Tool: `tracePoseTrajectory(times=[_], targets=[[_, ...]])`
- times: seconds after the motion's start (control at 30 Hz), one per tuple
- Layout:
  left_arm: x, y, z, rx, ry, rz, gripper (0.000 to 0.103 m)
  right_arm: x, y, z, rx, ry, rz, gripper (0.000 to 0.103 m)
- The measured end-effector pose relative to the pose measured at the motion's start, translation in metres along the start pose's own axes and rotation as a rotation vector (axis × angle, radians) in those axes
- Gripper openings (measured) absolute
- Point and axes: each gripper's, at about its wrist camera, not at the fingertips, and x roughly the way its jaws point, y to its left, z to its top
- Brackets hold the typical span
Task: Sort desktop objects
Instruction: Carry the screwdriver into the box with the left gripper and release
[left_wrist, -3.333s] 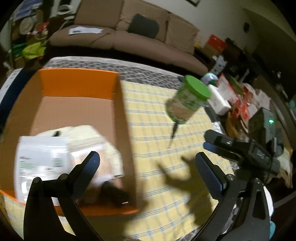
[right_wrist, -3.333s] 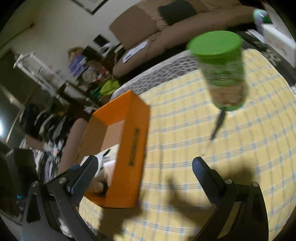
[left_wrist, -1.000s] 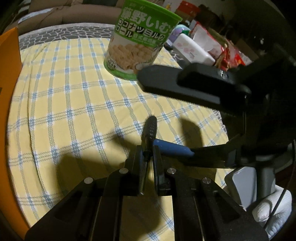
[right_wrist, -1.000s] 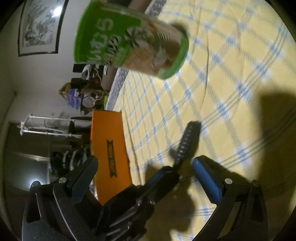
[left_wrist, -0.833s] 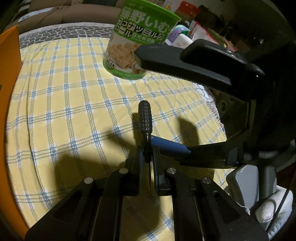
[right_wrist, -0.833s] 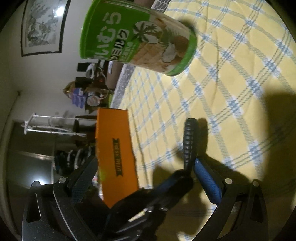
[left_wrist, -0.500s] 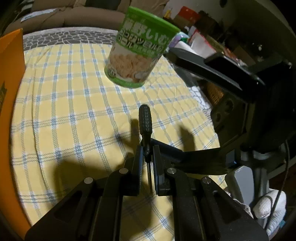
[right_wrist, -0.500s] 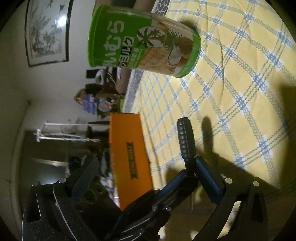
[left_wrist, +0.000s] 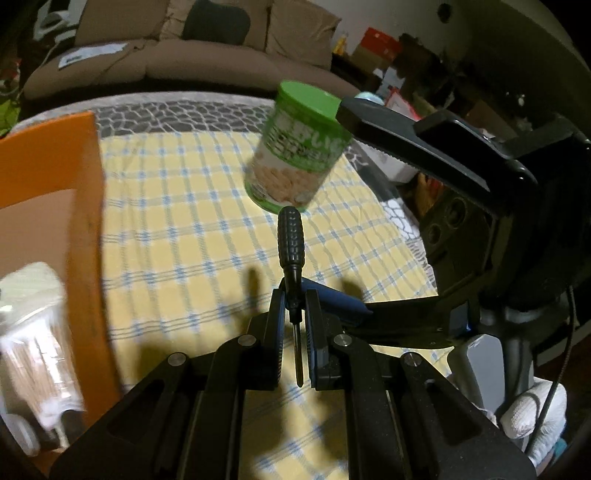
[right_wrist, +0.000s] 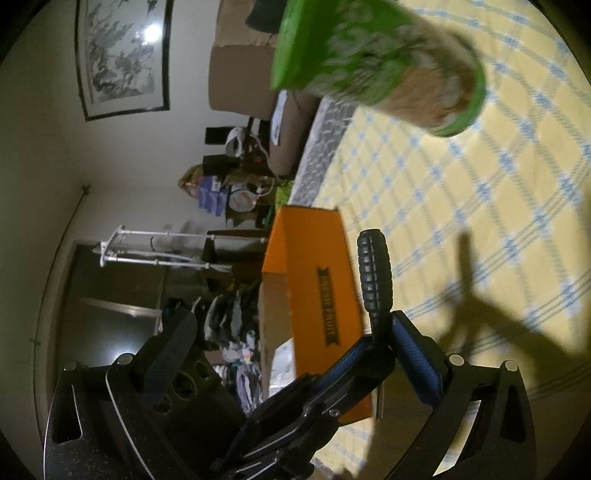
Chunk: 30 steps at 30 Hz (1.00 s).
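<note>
L gripper (left_wrist: 294, 314): black plastic frame w/ metal rivets, jaws nearly together, pinching the thin metal shaft of a small screwdriver (left_wrist: 290, 243). Screwdriver handle is black, ribbed/knurled rubbery cylinder w/ rounded end, pointing up and away from the cam; bare shaft tip hangs down between the fingers. Tool is held clear above the tablecloth (left_wrist: 177, 229), its shadow falls on the cloth below. Tablecloth: woven fabric, yellow w/ blue-white check, lies over a grey cobble-pattern cover at the far edge. R gripper (right_wrist: 295, 339): same black frame, blue textured pads (right_wrist: 415, 354), jaws spread wide, nothing clamped; in the R wrist view its right-side pad sits just beside the screwdriver's neck, contact cannot be confirmed. In the L wrist view the R gripper reaches across from the right, one long black finger up near the can, one blue-padded finger just behind the L fingertips. Snack can (left_wrist: 299, 147): cylinder, green plastic lid, green/white printed label w/ biscuit picture, motion-blurred, stands on the cloth beyond the screwdriver. Cardboard box (left_wrist: 55, 206): orange outside, plain brown inside, open top, at the left of the table; holds pale plastic-wrapped packets (left_wrist: 33, 332), blurred. Brown fabric sofa (left_wrist: 166, 55) behind the table.
</note>
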Motion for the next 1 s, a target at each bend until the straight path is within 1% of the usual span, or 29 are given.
tracePoseTrajectory(times=[0.2,0.4,0.6,0.7,0.83,1.0], targets=[[-0.041,0.02,0.003,-0.021,-0.041,0.023,0.01,0.026,0.034,-0.015,-0.052,0.039,0.007,0.103],[-0.08,0.046,0.008,-0.038,-0.078,0.065,0.01,0.061,0.066,-0.03,-0.099,0.08,0.028,0.103],[-0.111,0.081,0.006,-0.076,-0.101,0.103,0.01,0.103,0.085,-0.047,-0.124,0.134,0.045,0.103],[-0.121,0.098,0.003,-0.094,-0.097,0.113,0.01,0.125,0.092,-0.057,-0.147,0.166,0.035,0.103],[-0.127,0.116,-0.004,-0.105,-0.086,0.116,0.01,0.148,0.096,-0.07,-0.176,0.203,-0.003,0.103],[-0.128,0.13,-0.014,-0.109,-0.071,0.11,0.01,0.165,0.096,-0.082,-0.208,0.238,-0.044,0.103]])
